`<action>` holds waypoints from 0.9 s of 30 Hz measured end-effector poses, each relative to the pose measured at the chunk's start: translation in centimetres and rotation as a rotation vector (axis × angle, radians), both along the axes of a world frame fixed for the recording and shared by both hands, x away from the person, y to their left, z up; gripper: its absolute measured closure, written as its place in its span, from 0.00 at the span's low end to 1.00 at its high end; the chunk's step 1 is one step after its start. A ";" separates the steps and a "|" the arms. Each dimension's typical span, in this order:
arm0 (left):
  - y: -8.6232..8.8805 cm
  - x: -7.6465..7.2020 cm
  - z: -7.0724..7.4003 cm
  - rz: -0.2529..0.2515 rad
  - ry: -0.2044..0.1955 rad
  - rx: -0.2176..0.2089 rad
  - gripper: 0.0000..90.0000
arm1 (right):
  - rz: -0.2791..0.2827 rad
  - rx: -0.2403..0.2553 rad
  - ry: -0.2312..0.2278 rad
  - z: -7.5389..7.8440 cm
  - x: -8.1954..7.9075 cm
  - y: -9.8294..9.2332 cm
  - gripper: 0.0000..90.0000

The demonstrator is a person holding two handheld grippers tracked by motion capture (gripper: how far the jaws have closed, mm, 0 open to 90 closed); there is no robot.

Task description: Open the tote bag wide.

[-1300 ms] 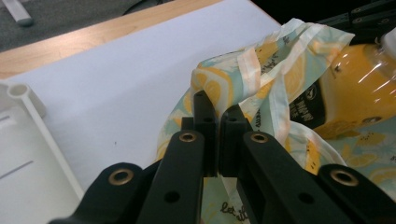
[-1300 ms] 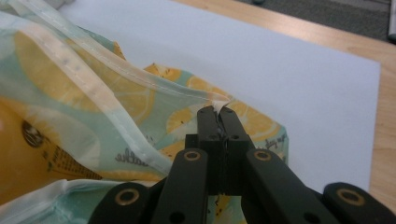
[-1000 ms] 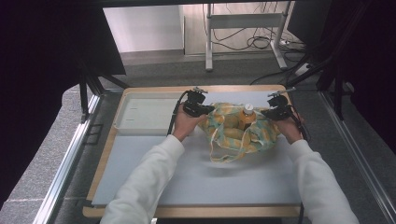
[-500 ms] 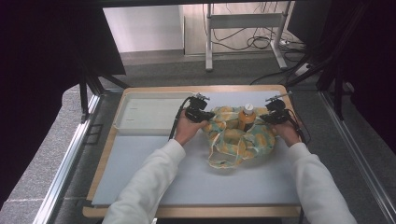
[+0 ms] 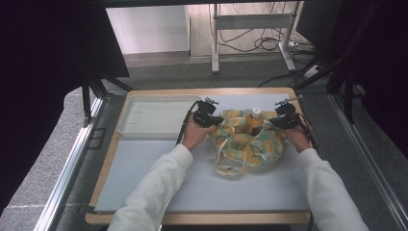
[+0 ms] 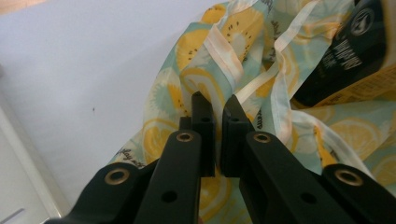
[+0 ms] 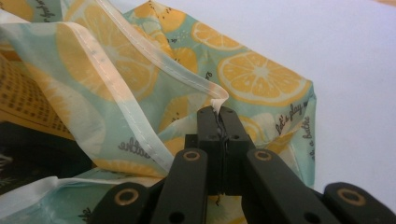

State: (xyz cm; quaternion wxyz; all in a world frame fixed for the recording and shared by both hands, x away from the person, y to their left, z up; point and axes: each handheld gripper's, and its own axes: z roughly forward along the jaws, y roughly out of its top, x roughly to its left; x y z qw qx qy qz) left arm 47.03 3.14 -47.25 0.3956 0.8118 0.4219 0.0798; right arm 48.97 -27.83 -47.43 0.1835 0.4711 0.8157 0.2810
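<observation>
— Since a second ago we have brought the left gripper (image 5: 211,119) inward, toward the right, and the fruit-print bag (image 5: 243,144) has bunched up, so more of the orange bottle (image 5: 254,121) stands clear of the cloth.

— What is the bag like?

— Thin, limp fabric, pale teal with yellow citrus slices and a cream-white hemmed edge; it lies crumpled in folds on the smooth light-grey mat (image 5: 159,168), toward the far right of the wooden board (image 5: 103,163).

— And our hands?

— Both forearms in white sleeves reach forward, one hand on each side of the bag. In the right gripper view, the right gripper (image 7: 218,114) has its jaws pressed together on the bag's white hem. In the left gripper view, the left gripper (image 6: 217,105) has a thin slit between its jaws, which have just opened a hair; they sit over the cloth, and we cannot tell whether they pinch it.

— Anything inside?

— The bottle stands upright in the bag's mouth, white cap up, dark label showing. A shallow white tray (image 5: 126,126) lies at the far left.
</observation>
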 end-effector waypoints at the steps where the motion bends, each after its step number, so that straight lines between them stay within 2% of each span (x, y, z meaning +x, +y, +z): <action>1: 0.0 0.0 0.1 -0.003 -0.003 0.003 0.95 | 0.001 0.000 0.000 0.1 0.0 0.0 0.98; 3: 0.1 -0.1 0.2 -0.003 -0.011 0.001 0.92 | 0.003 -0.001 -0.003 0.1 -0.1 0.0 0.95; 5: 0.3 -0.2 0.5 0.002 -0.023 -0.014 0.83 | -0.004 0.004 -0.019 0.4 -0.2 0.0 0.87; 9: 1.3 -0.7 1.8 0.019 -0.084 -0.046 0.66 | -0.036 0.039 -0.095 1.8 -0.6 -0.6 0.72; 12: 2.2 -1.4 2.9 0.015 -0.113 -0.072 0.55 | -0.052 0.071 -0.147 3.1 -1.2 -1.1 0.67; 15: 2.9 -2.3 3.9 0.001 -0.126 -0.087 0.53 | -0.056 0.108 -0.174 4.3 -1.9 -1.7 0.66; 19: 3.5 -3.7 4.7 -0.038 -0.142 -0.088 0.60 | -0.040 0.135 -0.187 5.3 -3.2 -2.2 0.69; 23: 3.8 -5.2 4.9 -0.080 -0.147 -0.081 0.76 | -0.001 0.157 -0.171 5.9 -4.6 -2.5 0.83; 27: 3.9 -6.3 4.7 -0.120 -0.129 -0.092 0.91 | 0.050 0.165 -0.154 6.1 -6.2 -2.3 0.96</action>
